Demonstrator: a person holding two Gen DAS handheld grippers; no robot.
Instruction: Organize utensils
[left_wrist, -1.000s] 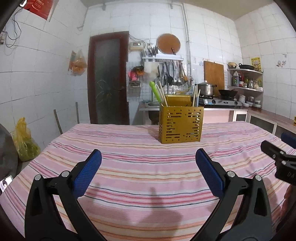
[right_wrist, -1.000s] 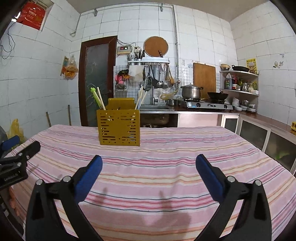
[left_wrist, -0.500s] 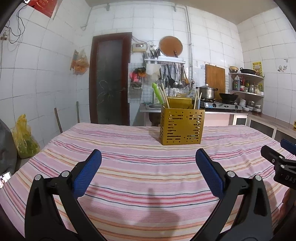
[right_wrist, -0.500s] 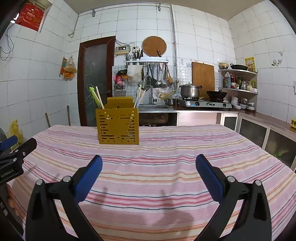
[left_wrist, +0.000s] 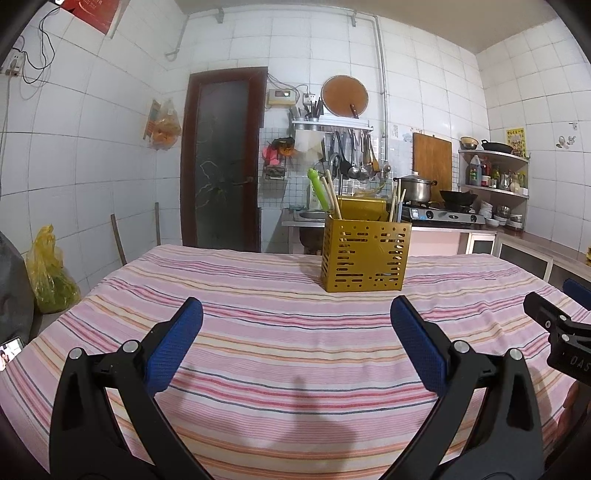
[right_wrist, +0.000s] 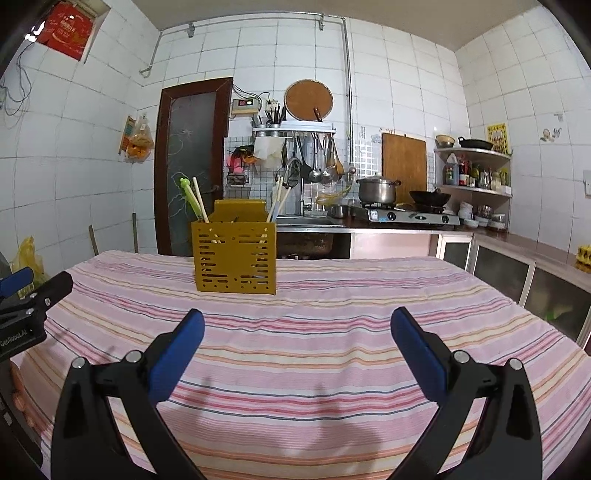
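While both the left gripper (left_wrist: 296, 334) and right gripper (right_wrist: 297, 341) gape empty, the perforated yellow metal utensil caddy (left_wrist: 365, 256) well beyond their fingertips could tip if nudged.

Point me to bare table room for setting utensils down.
Free: the striped cloth from both grippers up to the yellow caddy, plus left of it toward the door-side edge and right of it toward the counter. Crowded: only inside the caddy, with chopsticks.

The left gripper (left_wrist: 295, 325) hangs spread wide and empty above the striped tablecloth (left_wrist: 280, 354). Ahead stands a yellow perforated utensil holder (left_wrist: 365, 256) with chopsticks (left_wrist: 334, 199) and a green-handled utensil (left_wrist: 318, 190) inside. The right gripper (left_wrist: 561, 325) juts in at the right edge.
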